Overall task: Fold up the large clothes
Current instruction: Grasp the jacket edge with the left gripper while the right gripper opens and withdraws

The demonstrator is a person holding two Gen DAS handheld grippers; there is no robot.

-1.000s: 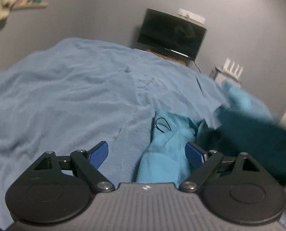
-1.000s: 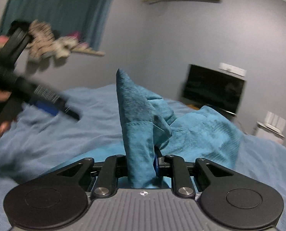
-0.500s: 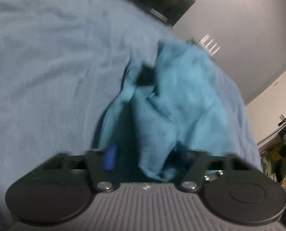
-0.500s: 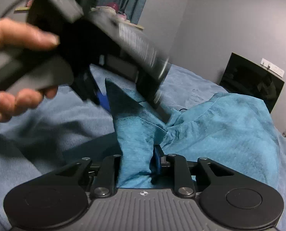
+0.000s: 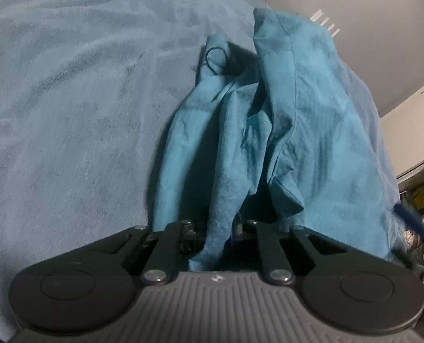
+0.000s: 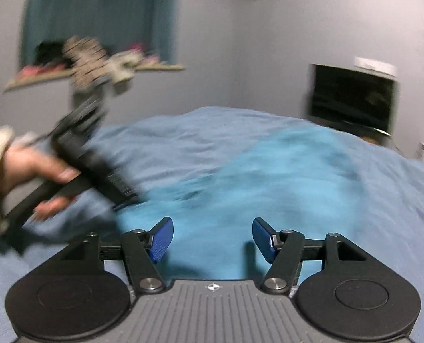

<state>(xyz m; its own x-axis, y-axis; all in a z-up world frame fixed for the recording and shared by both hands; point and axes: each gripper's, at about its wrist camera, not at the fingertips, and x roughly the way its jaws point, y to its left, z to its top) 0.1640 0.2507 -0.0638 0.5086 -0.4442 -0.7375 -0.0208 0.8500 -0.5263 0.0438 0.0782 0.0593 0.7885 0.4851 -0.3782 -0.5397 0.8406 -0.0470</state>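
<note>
A pale blue blanket (image 5: pixel 69 114) is spread across the whole bed and fills most of both views. On it lies the teal garment (image 5: pixel 311 143), rumpled into long ridges and folds that run away from the left wrist camera; in the right wrist view the same garment (image 6: pixel 269 177) is seen only as a blurred teal patch on the blanket, directly ahead of the tool. No containers are seen in either view.

The left gripper (image 5: pixel 216 230) is clamped on a fold of the teal garment — its jaws are drawn together, with the cloth rising between them and hiding the pads. The right gripper (image 6: pixel 212 238) is held with its jaws well apart, nothing between the blue pads (image 6: pixel 162 238), and the garment lies below and beyond them.

A thin dark cord loop (image 5: pixel 216 57) is shown only in the left wrist view, near the far end of the garment. Only the right wrist view gives the room: a dark screen (image 6: pixel 351 100) against the grey wall, a shelf (image 6: pixel 160 67) with blurred items under a teal curtain (image 6: pixel 97 8) — and the left hand (image 6: pixel 37 171), blurred, gripping the black handle of its tool above the blanket.
</note>
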